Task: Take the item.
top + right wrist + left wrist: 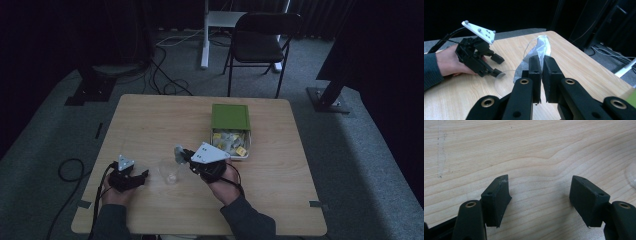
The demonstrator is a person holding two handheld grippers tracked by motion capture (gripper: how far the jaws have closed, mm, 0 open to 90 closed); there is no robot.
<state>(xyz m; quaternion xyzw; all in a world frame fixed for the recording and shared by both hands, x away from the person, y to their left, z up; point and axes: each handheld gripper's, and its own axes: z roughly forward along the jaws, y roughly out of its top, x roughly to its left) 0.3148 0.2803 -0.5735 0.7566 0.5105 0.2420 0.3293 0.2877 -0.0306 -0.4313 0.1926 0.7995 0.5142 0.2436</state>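
Right tool (541, 62) is clamped on a tea bag (541, 48), held just above the clear cup (170, 171) on the table (150, 120). Light, limp and easily torn, it looks best pinched at its top edge. Left tool (540, 200) stands open, empty.

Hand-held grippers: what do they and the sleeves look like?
Both hand-held grippers, left and right, are black, each with two blocky black jaws on arms with brass-ringed pivot holes. Each carries a grey three-cornered plate studded with small markers. A black cable trails from the left one. The person wears dark sleeves.
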